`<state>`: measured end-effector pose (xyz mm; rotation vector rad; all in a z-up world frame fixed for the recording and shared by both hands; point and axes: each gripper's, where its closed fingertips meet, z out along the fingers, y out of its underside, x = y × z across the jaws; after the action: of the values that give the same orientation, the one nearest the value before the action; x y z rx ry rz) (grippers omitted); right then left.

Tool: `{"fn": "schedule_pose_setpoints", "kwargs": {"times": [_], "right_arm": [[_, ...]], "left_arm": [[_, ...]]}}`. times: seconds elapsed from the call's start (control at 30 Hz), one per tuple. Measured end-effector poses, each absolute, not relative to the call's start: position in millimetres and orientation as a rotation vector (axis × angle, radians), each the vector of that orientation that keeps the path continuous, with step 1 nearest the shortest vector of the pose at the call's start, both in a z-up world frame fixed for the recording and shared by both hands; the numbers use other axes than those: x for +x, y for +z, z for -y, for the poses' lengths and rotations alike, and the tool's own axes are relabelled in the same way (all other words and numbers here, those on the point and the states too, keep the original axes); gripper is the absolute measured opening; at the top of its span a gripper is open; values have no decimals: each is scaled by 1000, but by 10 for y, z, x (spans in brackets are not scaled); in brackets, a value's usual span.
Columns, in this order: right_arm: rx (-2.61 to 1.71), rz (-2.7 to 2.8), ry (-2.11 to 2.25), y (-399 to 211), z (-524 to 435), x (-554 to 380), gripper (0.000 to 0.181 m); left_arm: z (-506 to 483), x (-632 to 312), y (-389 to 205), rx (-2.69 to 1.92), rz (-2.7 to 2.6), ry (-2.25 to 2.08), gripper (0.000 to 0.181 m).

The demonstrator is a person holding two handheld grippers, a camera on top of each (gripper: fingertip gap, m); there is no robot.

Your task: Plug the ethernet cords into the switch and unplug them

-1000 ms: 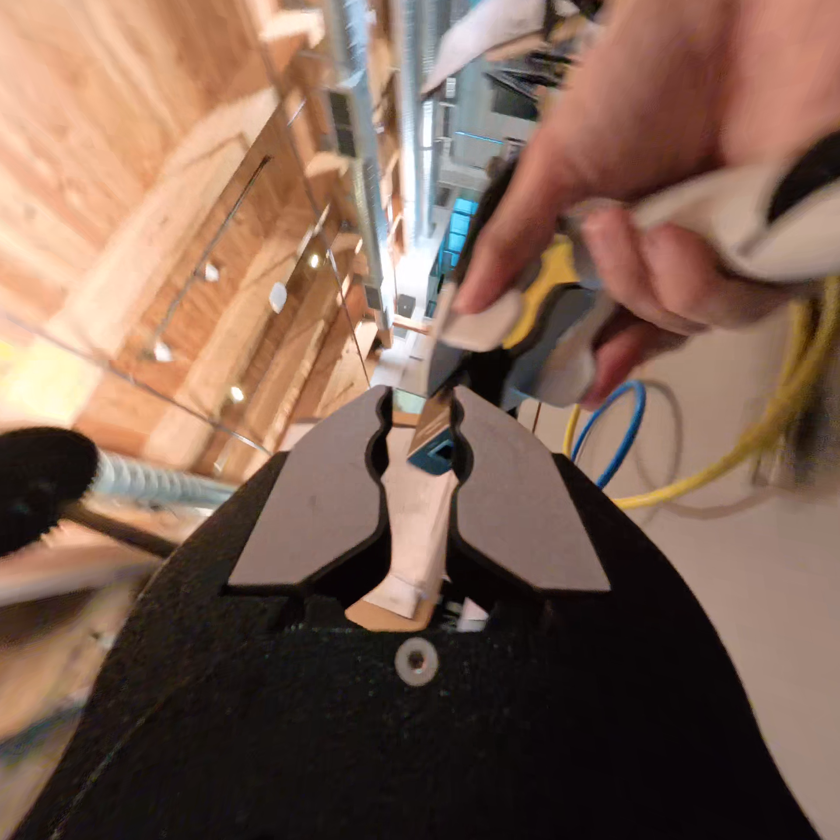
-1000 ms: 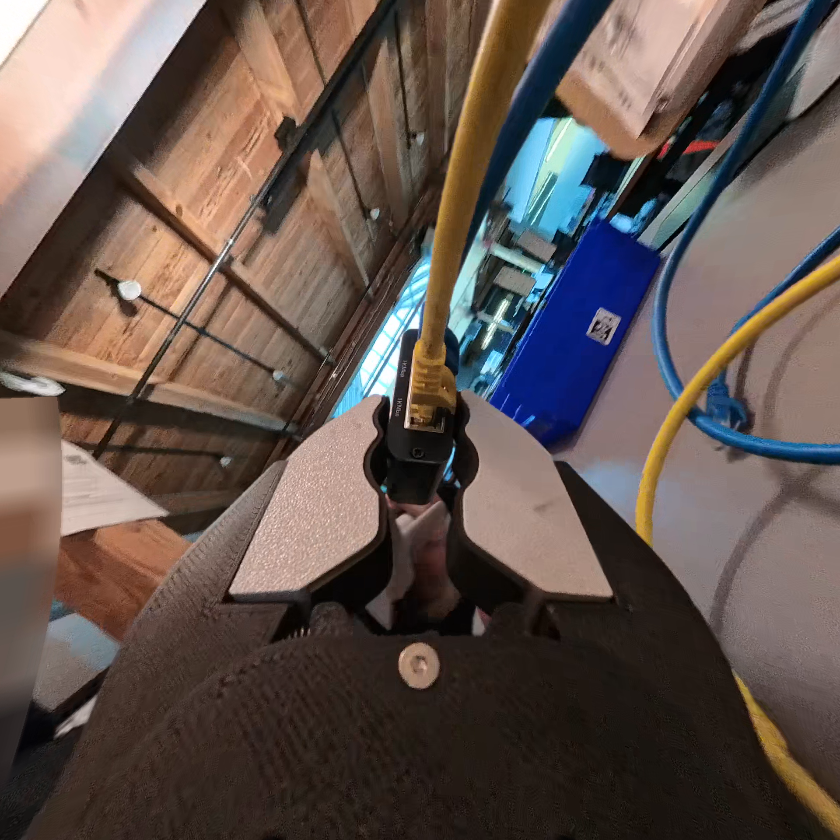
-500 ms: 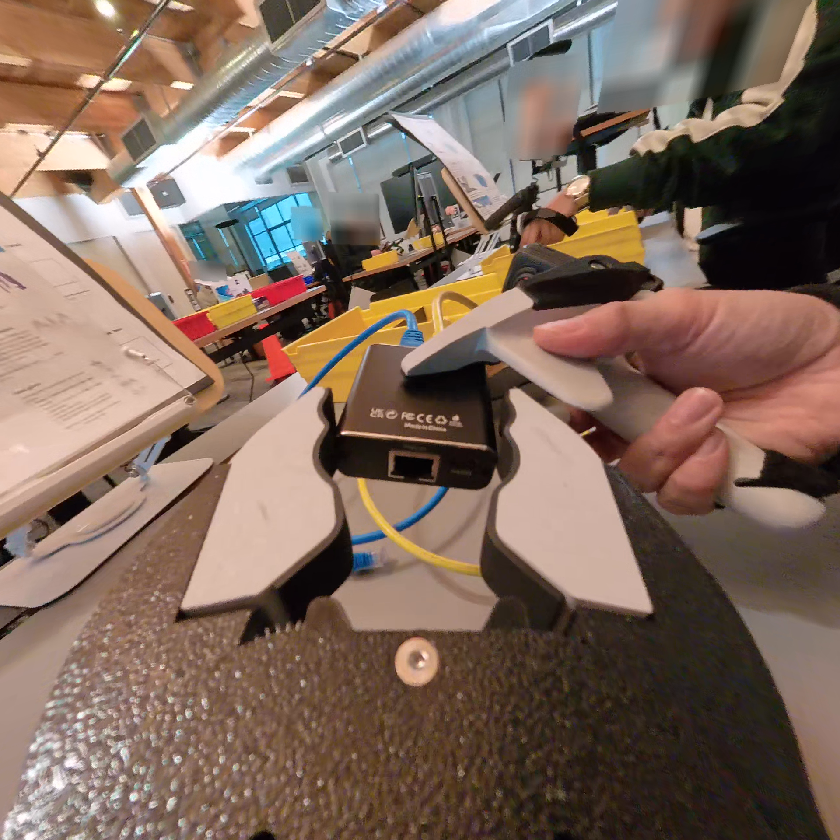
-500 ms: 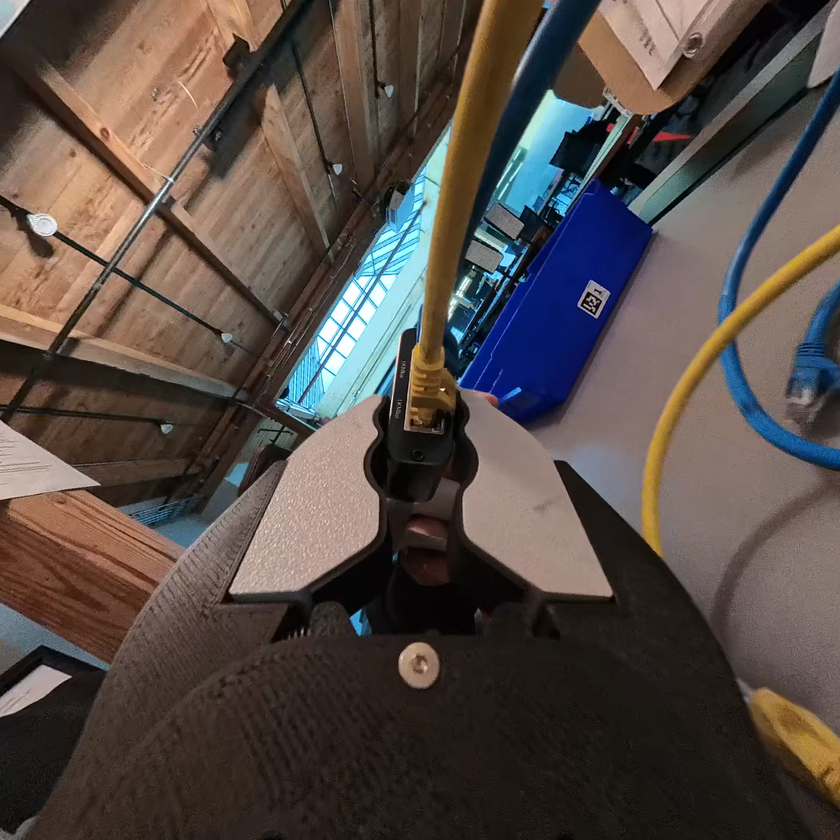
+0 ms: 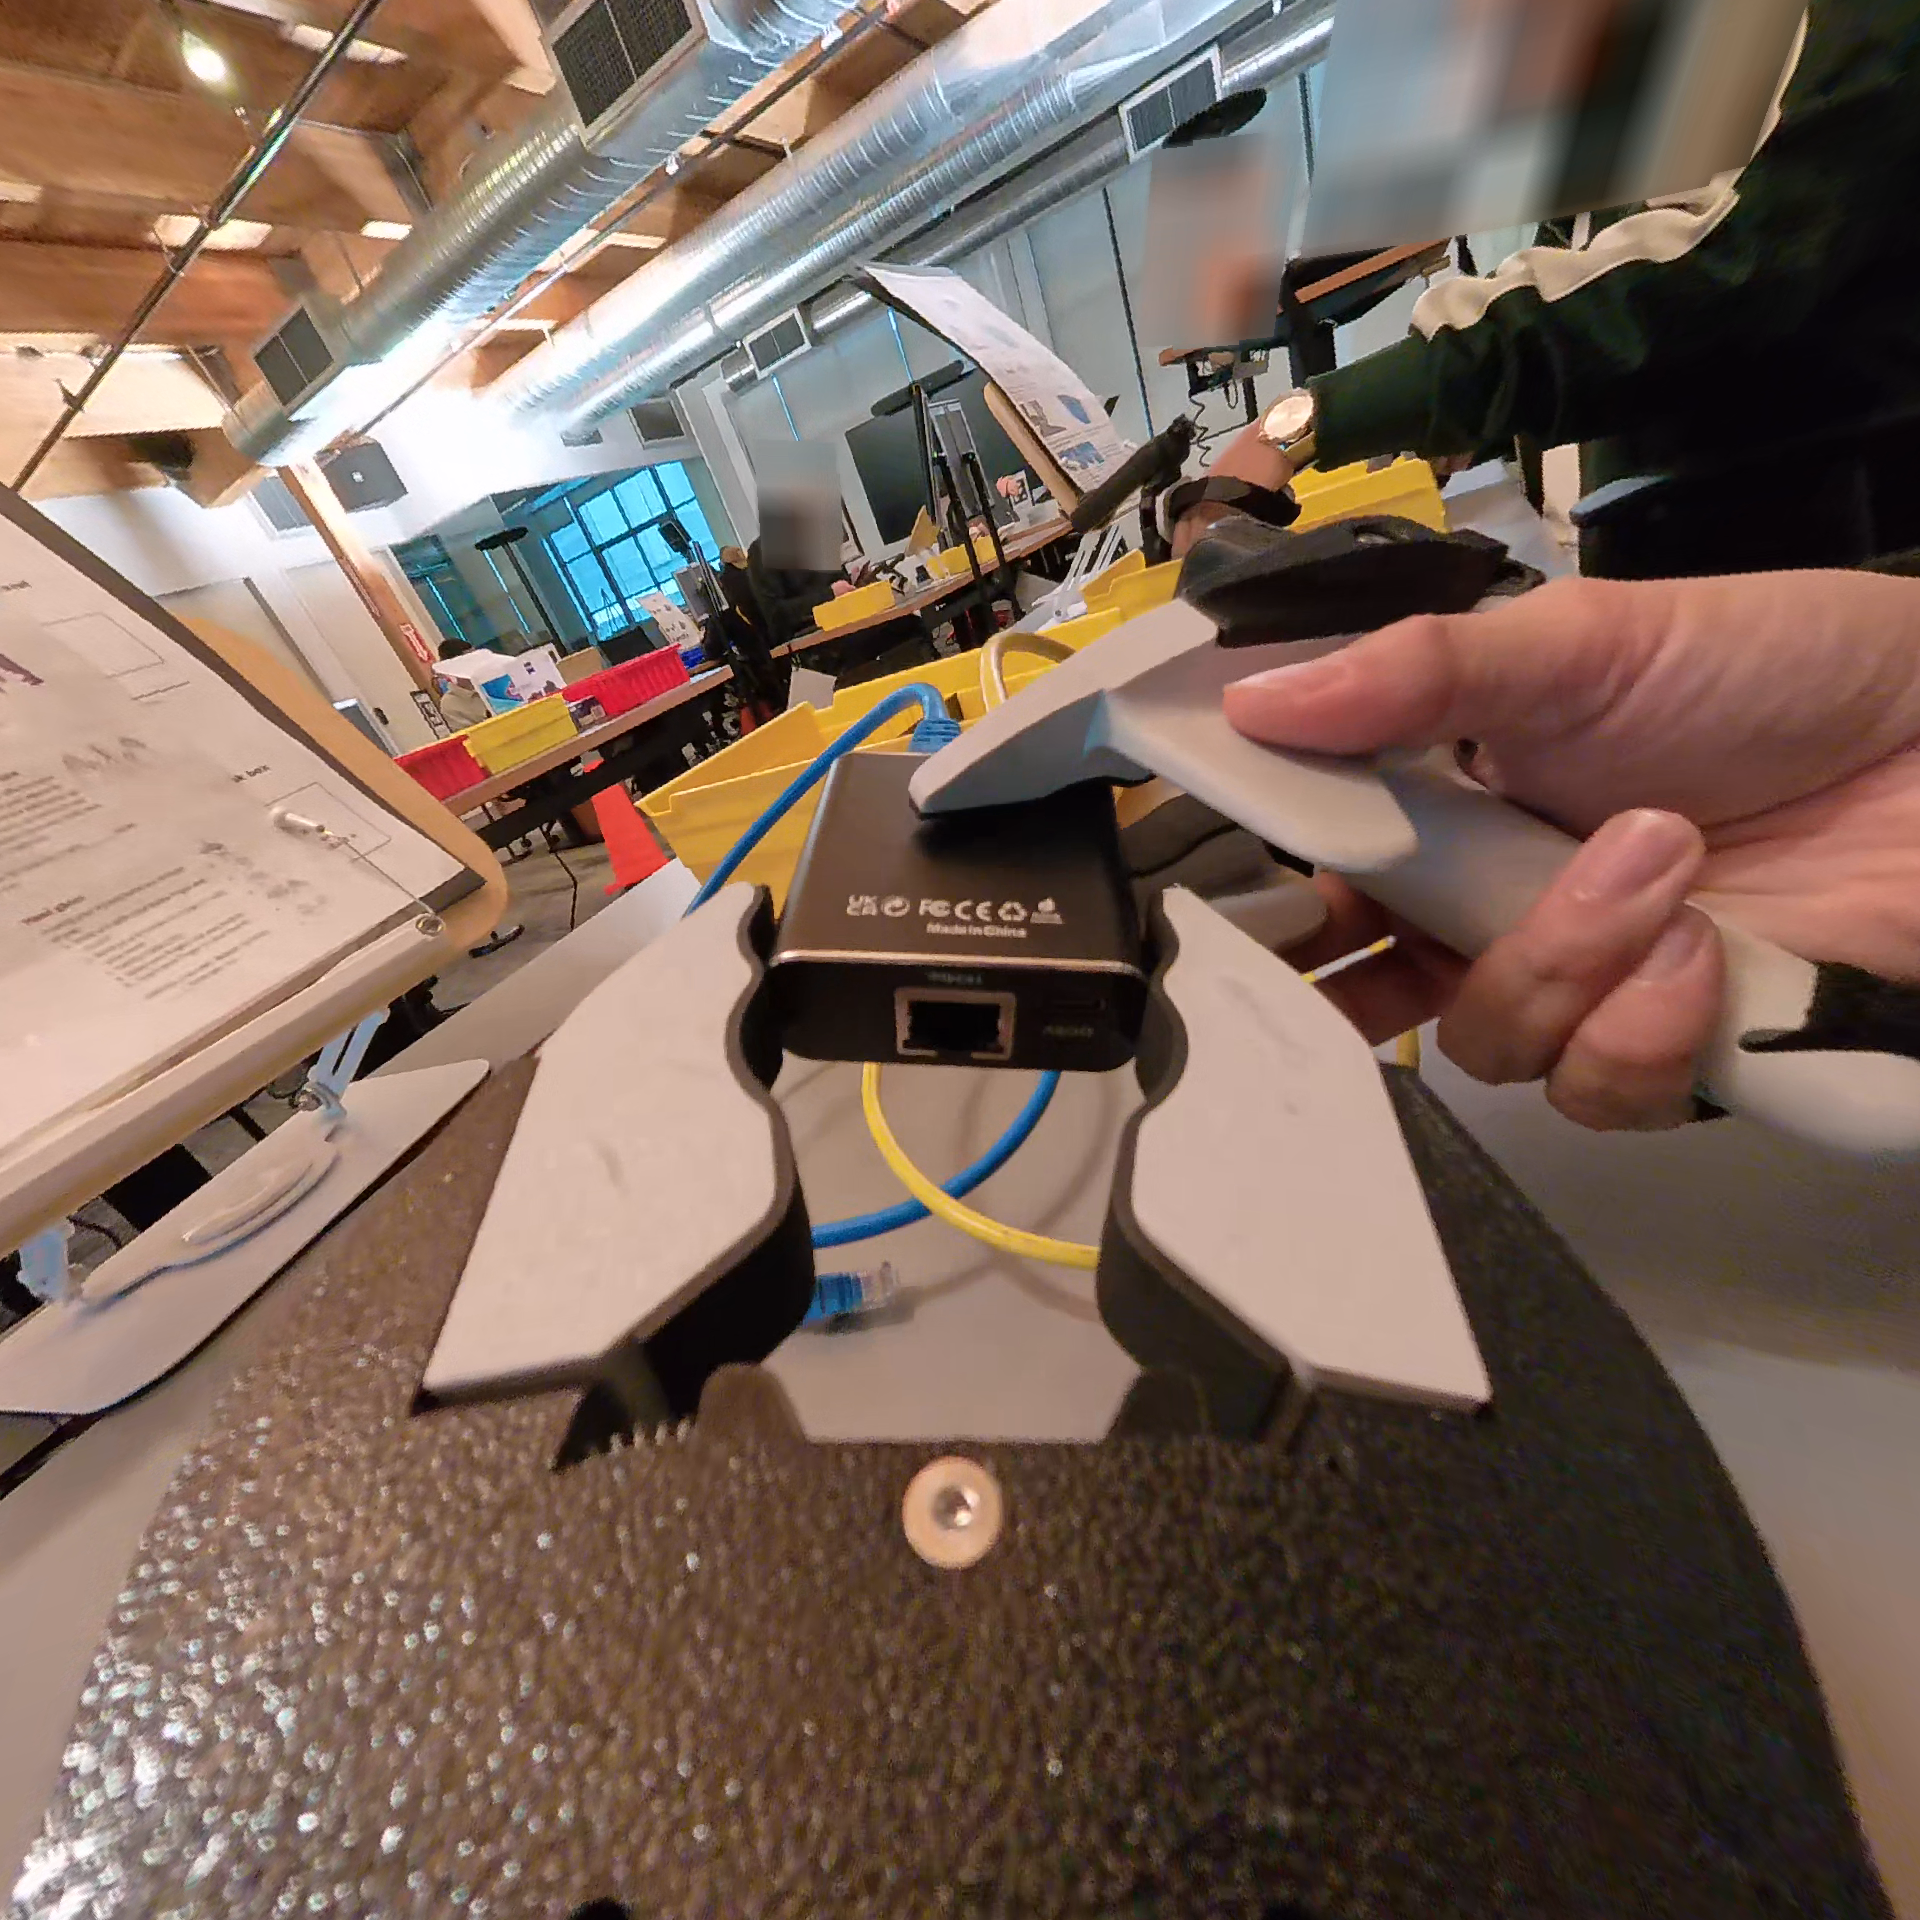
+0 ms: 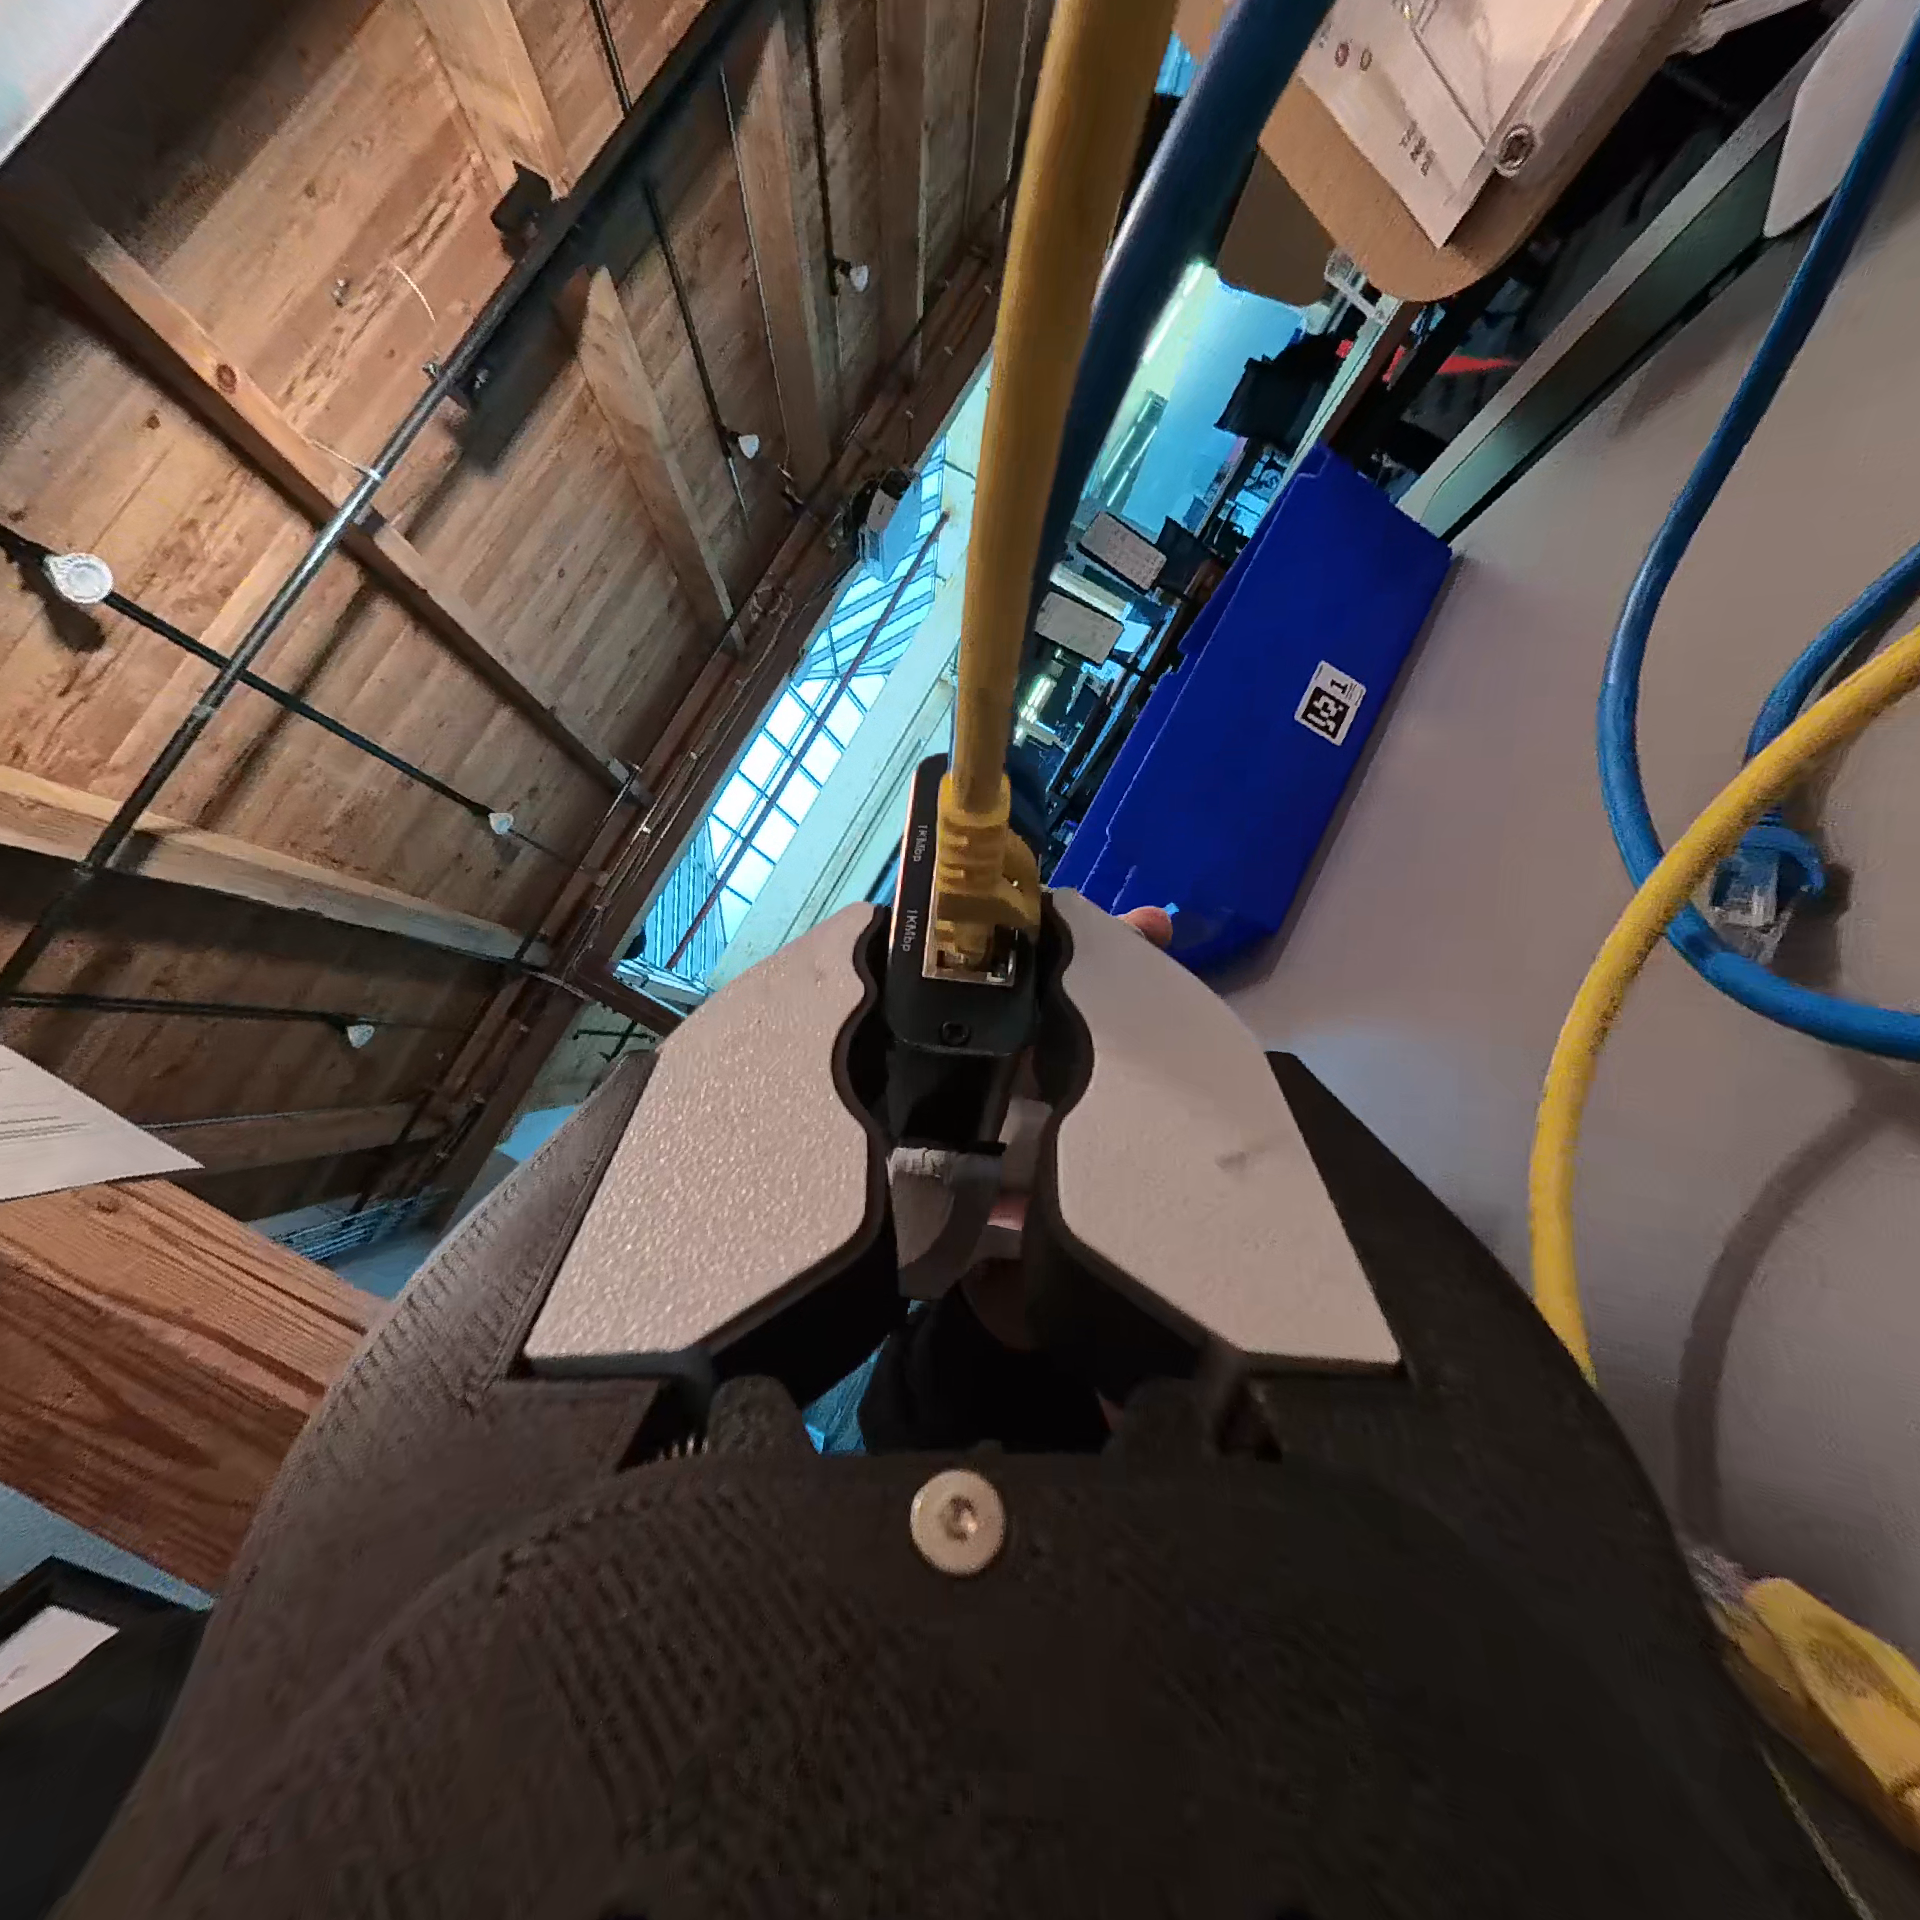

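Observation:
The black switch (image 5: 956,883) is held off the grey table. My left gripper (image 5: 956,935) is shut on its two sides, with an empty port (image 5: 956,1023) facing the camera. My right gripper (image 6: 961,966) is shut on the switch (image 6: 961,1029) across its flat faces; one of its grey fingers (image 5: 1039,774) lies on top in the left wrist view. A yellow plug (image 6: 977,873) sits in a port and its yellow cord (image 6: 1023,416) runs up. A blue plug (image 5: 935,727) is at the switch's far end. A loose blue plug (image 5: 847,1299) lies on the table below.
A clipboard stand with a paper (image 5: 187,852) stands at the left. Yellow bins (image 5: 748,800) sit behind the switch, and a blue bin (image 6: 1247,748) at the table's far edge. Loops of blue cord (image 6: 1662,727) and a loose yellow plug (image 6: 1849,1704) lie on the table. A person's dark sleeve (image 5: 1662,364) is at the back right.
The left view swung from the ceiling down to level. My left jaws went from nearly shut to spread at the switch's width. My right gripper kept hold of the switch.

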<state>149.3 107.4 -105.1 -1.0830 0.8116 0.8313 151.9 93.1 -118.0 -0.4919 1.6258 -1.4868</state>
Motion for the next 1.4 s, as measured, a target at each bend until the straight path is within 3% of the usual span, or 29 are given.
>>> {"fn": "schedule_pose_setpoints", "kwargs": {"times": [0.47, 0.63, 0.9, 1.4], "right_arm": [[-1089, -804, 786, -1044, -1020, 1527, 27], [-1066, -788, 802, -1003, -980, 1578, 44], [-955, -840, 927, -1123, -932, 1654, 28], [-1048, -817, 787, -1121, -950, 1615, 25]], "left_arm": [[-905, 1533, -1164, -575, -1637, -1526, 64], [-1031, 1554, -1140, -605, -1603, -1527, 64], [-1022, 1552, -1157, -587, -1615, -1514, 64], [-1020, 1570, -1220, -581, -1634, -1479, 62]]}}
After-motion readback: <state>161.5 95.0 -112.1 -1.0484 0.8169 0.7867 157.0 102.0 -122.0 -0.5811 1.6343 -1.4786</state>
